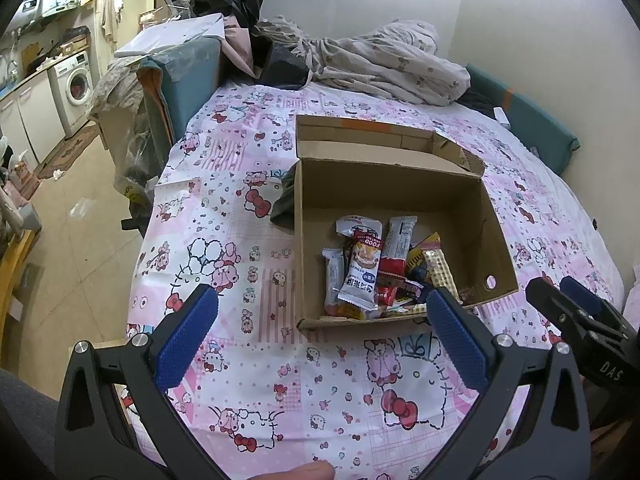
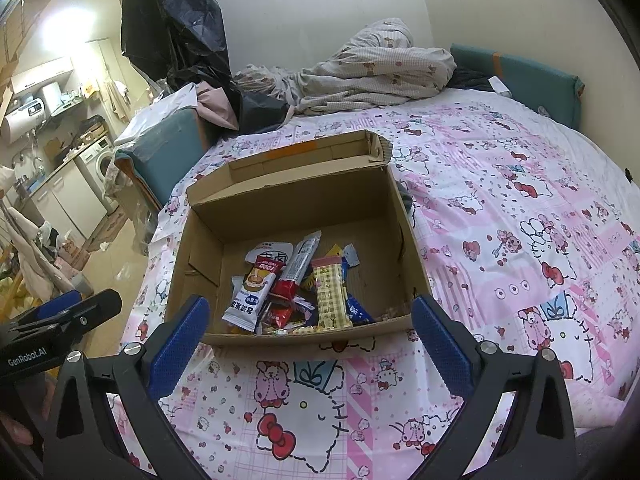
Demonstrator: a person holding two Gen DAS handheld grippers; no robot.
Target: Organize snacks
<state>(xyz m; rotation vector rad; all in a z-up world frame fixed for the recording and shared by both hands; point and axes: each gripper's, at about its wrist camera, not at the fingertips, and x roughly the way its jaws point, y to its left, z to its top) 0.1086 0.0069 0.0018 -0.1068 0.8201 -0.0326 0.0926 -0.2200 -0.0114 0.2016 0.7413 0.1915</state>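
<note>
The scene is viewed from two fisheye cameras, each looking forward and down along its own blue-padded fingers. The cardboard box (image 1: 400, 216) is seen from near, offset right in the left wrist view and centred in the right. Box, pink bedsheet (image 2: 500, 216) and far kitchen are shared by both.

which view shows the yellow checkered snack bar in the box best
The right wrist view: the yellow checkered snack bar lies on top of the pile, its full length visible. In the left wrist view it is partly hidden behind a blue pad.
</note>
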